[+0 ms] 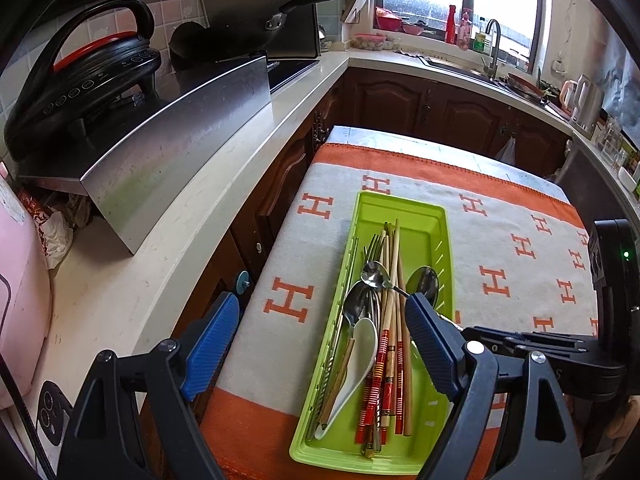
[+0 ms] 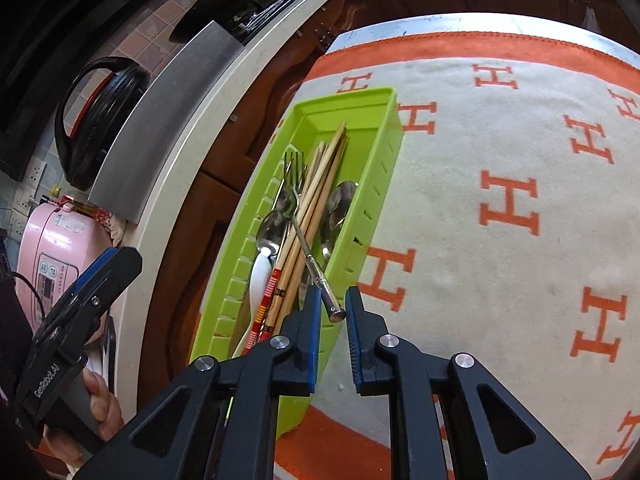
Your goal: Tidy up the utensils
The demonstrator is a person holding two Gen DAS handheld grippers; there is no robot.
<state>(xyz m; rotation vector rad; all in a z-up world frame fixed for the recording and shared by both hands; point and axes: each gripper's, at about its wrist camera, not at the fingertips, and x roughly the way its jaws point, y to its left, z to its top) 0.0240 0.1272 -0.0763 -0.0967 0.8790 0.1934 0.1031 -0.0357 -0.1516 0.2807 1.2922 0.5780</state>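
A lime-green utensil tray [image 1: 400, 204] [image 2: 384, 152] lies on an orange and grey cloth. It holds chopsticks [image 1: 394, 320] [image 2: 316, 196], metal spoons [image 1: 424, 280] [image 2: 342, 204], a fork [image 2: 294, 160] and a white ceramic spoon [image 1: 358, 364] [image 2: 260, 276]. A small metal spoon [image 1: 374, 274] lies across the pile, and its handle end [image 2: 334, 308] sticks up between the pads of my right gripper [image 2: 334, 316]. The pads stand slightly apart from the handle. My left gripper [image 1: 320, 332] is open wide above the tray's near end, empty.
The cloth-covered table [image 2: 500, 200] extends to the right of the tray. On the left runs a white kitchen counter [image 1: 168, 216] with a steel stand [image 1: 180, 132], a black appliance [image 1: 80, 80] and a pink cooker [image 2: 56, 256]. Wooden cabinets [image 1: 400, 100] stand behind.
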